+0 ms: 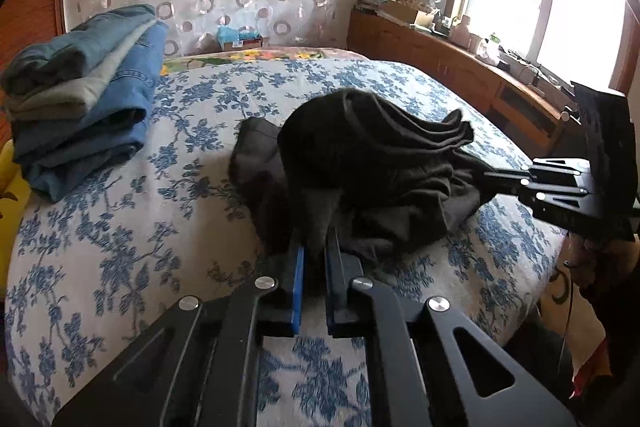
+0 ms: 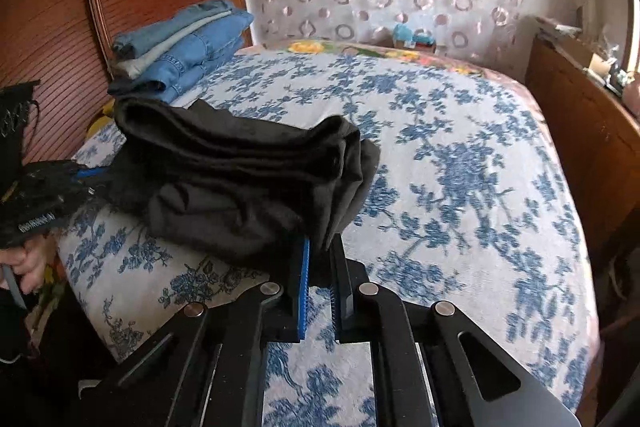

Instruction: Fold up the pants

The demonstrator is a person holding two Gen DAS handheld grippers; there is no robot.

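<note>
A pair of black pants (image 1: 380, 155) lies bunched in a heap on the flowered bedspread (image 1: 120, 247). In the left wrist view my left gripper (image 1: 315, 247) is shut on the near edge of the dark cloth, which fills the gap between its blue pads. My right gripper (image 1: 490, 179) comes in from the right with its tips buried in the fabric. In the right wrist view the black pants (image 2: 240, 167) hang in thick folds from my right gripper (image 2: 321, 247), shut on a bundle of layers. At the far left the left gripper (image 2: 94, 173) pinches the other end.
A stack of folded jeans (image 1: 88, 87) sits at the bed's far left corner, also visible as the folded jeans (image 2: 180, 55). A wooden cabinet (image 1: 460, 67) with clutter runs under the window on the right. A person's hand (image 2: 28, 267) holds the left tool.
</note>
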